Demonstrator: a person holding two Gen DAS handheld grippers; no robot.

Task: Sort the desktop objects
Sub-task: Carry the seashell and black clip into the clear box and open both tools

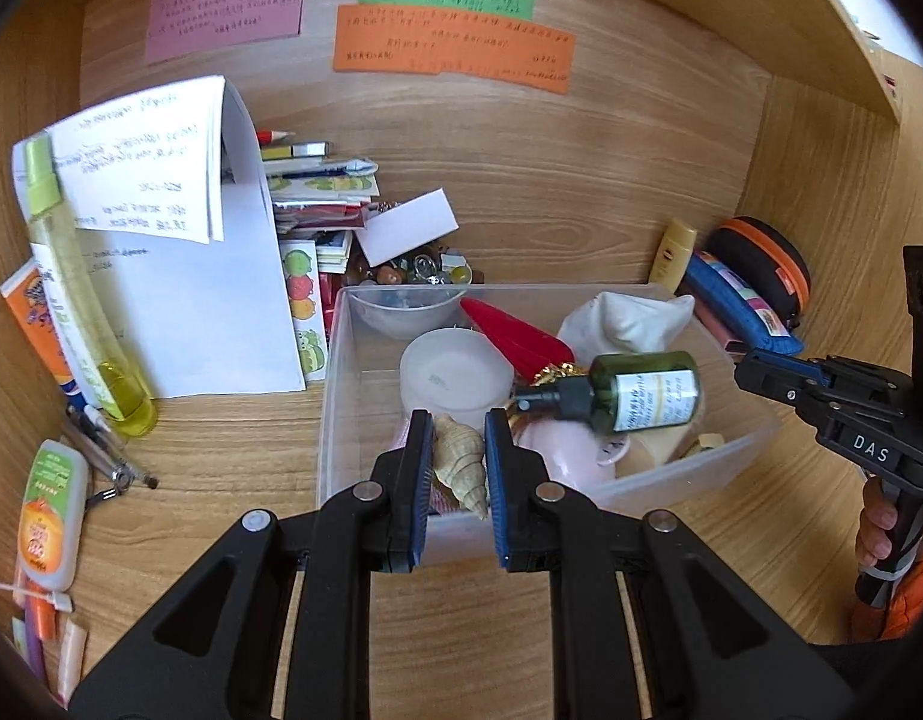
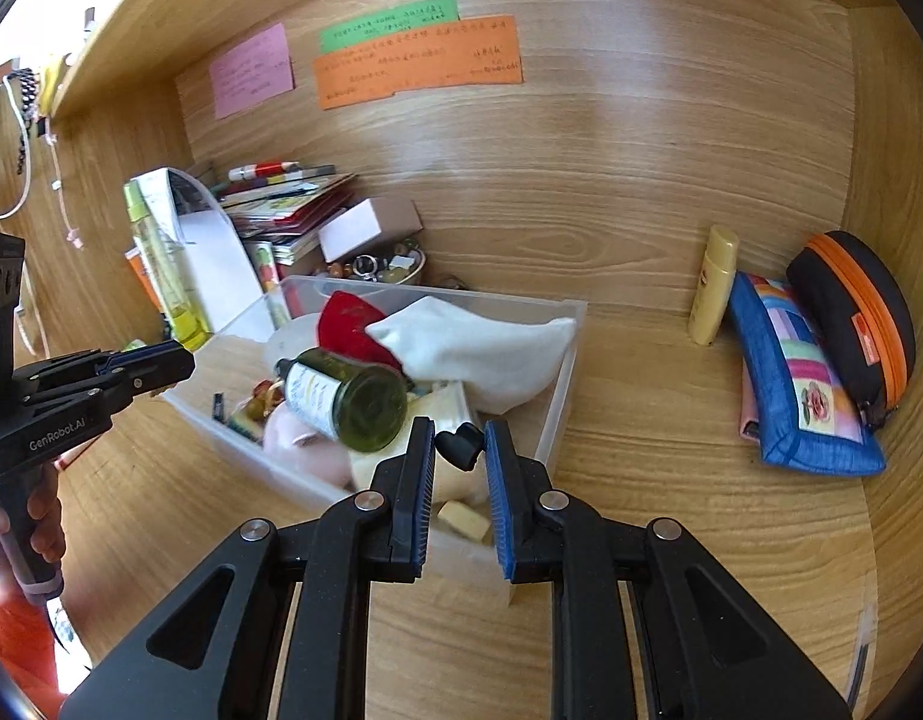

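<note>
My left gripper (image 1: 458,468) is closed on a cream spiral seashell (image 1: 461,465), held over the near left part of the clear plastic bin (image 1: 335,360) on the table (image 1: 233,456). My right gripper (image 2: 458,468) has its jaws slightly apart with nothing between them; it hovers above the bin's near right corner. A dark green spray bottle (image 1: 635,393) lies on its side on top of the bin's contents, in front of a red pouch (image 1: 515,336) and a white cloth (image 1: 626,318). To the right, well apart from the bin, a blue patchwork pouch (image 2: 803,390) leans against a black-and-orange case (image 2: 851,312).
</note>
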